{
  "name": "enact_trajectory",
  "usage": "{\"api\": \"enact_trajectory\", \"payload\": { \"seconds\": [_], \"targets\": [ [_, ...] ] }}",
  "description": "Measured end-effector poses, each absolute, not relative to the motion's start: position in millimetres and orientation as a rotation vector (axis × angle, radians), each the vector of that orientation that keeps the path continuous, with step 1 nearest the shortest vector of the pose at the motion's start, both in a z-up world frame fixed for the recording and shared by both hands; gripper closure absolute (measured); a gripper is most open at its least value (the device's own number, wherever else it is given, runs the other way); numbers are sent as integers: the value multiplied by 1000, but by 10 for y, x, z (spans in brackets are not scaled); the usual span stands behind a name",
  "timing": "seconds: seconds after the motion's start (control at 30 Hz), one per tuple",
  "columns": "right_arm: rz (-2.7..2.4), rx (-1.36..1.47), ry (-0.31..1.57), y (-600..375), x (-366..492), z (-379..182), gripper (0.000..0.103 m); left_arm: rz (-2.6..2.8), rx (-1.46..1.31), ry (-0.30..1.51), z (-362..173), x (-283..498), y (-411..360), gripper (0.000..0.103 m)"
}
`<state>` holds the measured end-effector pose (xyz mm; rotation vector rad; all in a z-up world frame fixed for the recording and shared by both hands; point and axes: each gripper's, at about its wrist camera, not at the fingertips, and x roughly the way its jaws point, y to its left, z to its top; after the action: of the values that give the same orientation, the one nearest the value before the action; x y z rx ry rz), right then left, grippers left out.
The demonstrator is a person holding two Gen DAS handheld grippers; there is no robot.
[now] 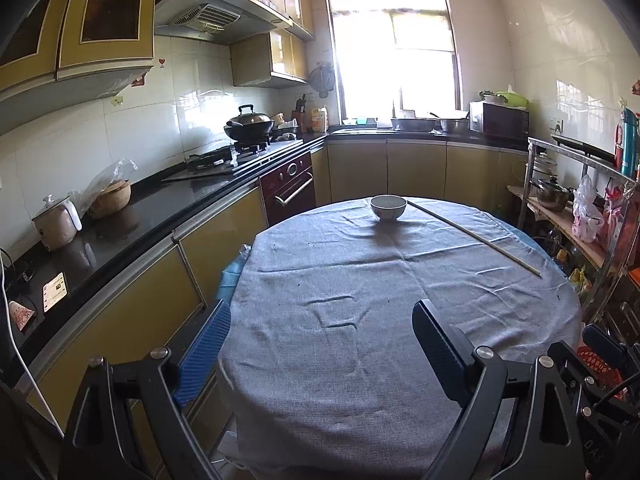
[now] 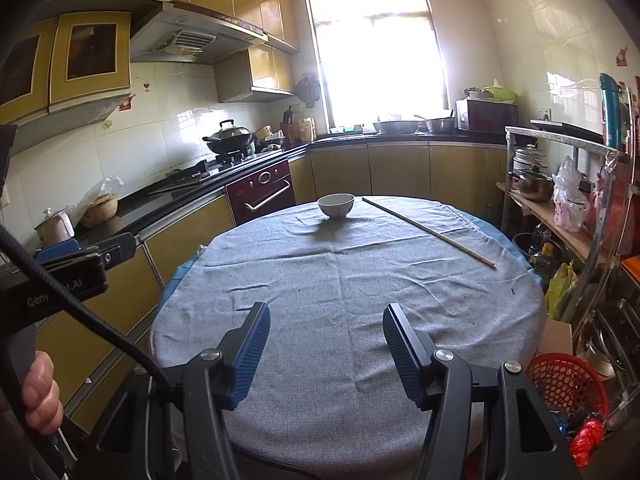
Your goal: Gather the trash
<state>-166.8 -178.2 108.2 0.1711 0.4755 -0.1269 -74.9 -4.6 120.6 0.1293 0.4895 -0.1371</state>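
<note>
A: Where do the two grippers stand?

B: Both hang over the near edge of a round table (image 2: 280, 420) draped in a grey cloth (image 1: 360, 280); the left gripper (image 1: 322, 334) has its blue-padded jaws spread wide with only cloth showing between them; the right gripper (image 2: 326, 336) has its jaws parted too, less widely, and nothing sits between them either; neither grasps anything.

A: And what lies on the table?

B: A white bowl (image 2: 336, 205) stands upright near the far edge; to its right a long thin wooden stick (image 2: 428, 231) lies flat on the cloth, running diagonally from near the bowl toward the right rim; bowl and stick are apart, and both are well away from the grippers.

A: Any bin?

B: A red mesh basket (image 2: 568, 384) sits low beside the table on the right, just past the right gripper's frame; dark scraps and a red crumpled wrapper (image 2: 586, 440) lie in it or in front of it, I cannot tell which.

A: Anything of the person?

B: In the right wrist view a hand (image 2: 40, 396) grips the left tool's handle at the lower left, with a black cable (image 2: 100, 320) running across it.
</note>
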Motion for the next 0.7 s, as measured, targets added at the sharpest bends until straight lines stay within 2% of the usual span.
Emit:
{"api": "enact_trajectory", "payload": {
  "seconds": [0.7],
  "targets": [
    [-147, 175, 466, -1833, -1733, 1078, 40, -138, 136, 495, 1176, -764, -81, 11]
  ]
}}
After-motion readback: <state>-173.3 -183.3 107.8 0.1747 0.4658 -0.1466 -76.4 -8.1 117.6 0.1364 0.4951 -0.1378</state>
